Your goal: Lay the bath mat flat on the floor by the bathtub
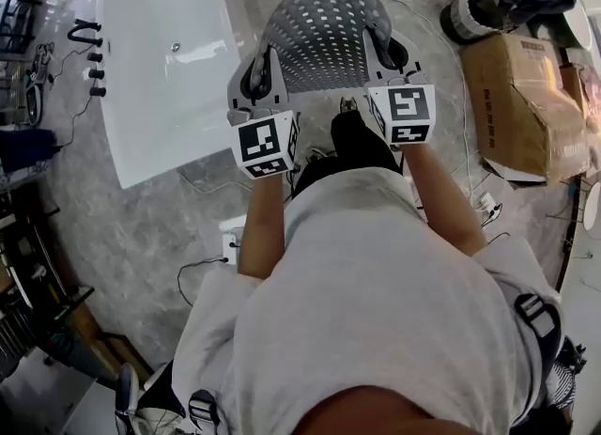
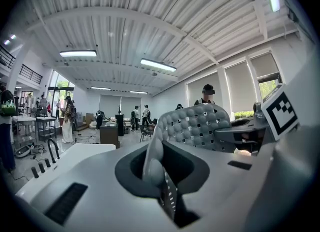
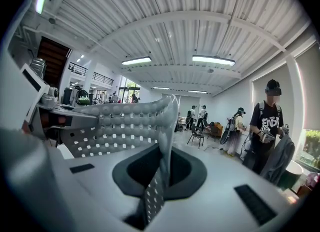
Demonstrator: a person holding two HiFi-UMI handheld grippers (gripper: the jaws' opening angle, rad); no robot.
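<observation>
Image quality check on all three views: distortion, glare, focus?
Head view: wide-angle bowing, the bathtub edges curve; light even, bath mat holes crisp. Left gripper view: heavy fisheye with black corners, ceiling lamps blown out, bath mat edge at the jaws soft. Right gripper view: same fisheye and dark corners, ceiling lamps glaring, nearest foreground blurred.

The person wears a pale grey short-sleeved T-shirt (image 1: 376, 302) and black trousers (image 1: 349, 142), with black webbing straps (image 1: 537, 316) and buckles at the sides. The left gripper (image 1: 259, 71) and right gripper (image 1: 391, 55) have smooth light-grey shells with a dark oval recess around the jaws. Each bears a white cube (image 1: 266, 143) printed with black square markers.
</observation>
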